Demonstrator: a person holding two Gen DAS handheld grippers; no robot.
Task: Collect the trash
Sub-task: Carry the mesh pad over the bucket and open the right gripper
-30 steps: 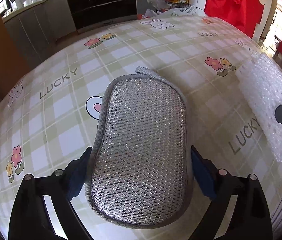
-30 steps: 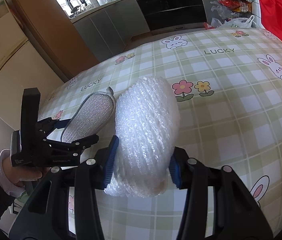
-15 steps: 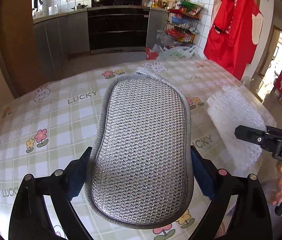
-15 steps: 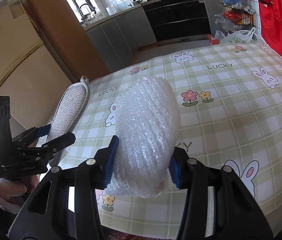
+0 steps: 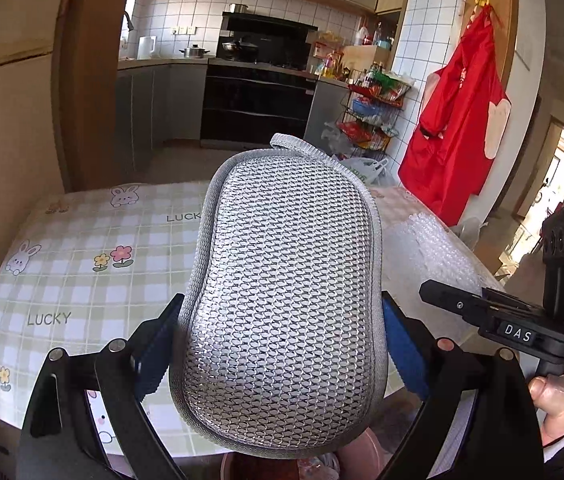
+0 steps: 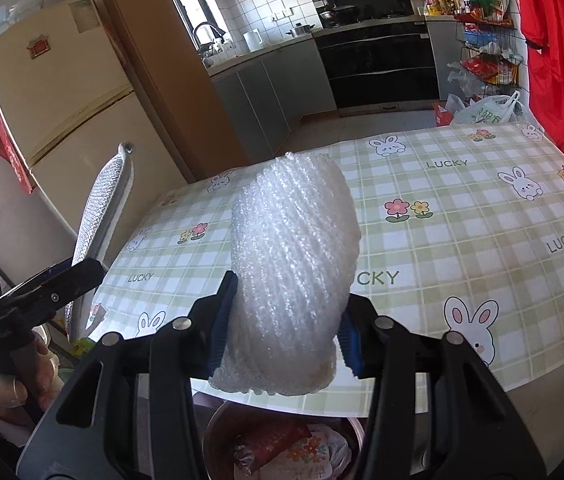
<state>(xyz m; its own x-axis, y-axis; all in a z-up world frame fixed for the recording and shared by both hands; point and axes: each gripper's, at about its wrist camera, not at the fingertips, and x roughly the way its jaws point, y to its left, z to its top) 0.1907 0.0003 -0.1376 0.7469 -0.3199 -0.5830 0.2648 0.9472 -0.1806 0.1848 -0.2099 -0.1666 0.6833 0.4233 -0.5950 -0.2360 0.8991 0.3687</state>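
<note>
My left gripper [image 5: 282, 352] is shut on a grey mesh scouring pad [image 5: 285, 292], held up in the air before the table's near edge. From the right wrist view the same pad [image 6: 100, 216] stands edge-on at the left. My right gripper [image 6: 287, 324] is shut on a roll of white bubble wrap [image 6: 291, 268], also lifted off the table. Below both, a pinkish trash bin [image 6: 218, 428] holds wrappers and paper. In the left wrist view the bubble wrap [image 5: 433, 256] and the right gripper's body show at the right.
The table [image 6: 461, 216] wears a green checked cloth with rabbits and flowers. Behind it are kitchen cabinets, an oven [image 5: 258, 104], a wire rack [image 5: 369, 112] with bags, and a red apron [image 5: 457, 140]. A fridge [image 6: 62, 112] stands left. A person's hands grip both handles.
Both grippers rose and drew back from the table with their loads. The pad and the bubble wrap left the cloth, and the bin came into view beneath them.
</note>
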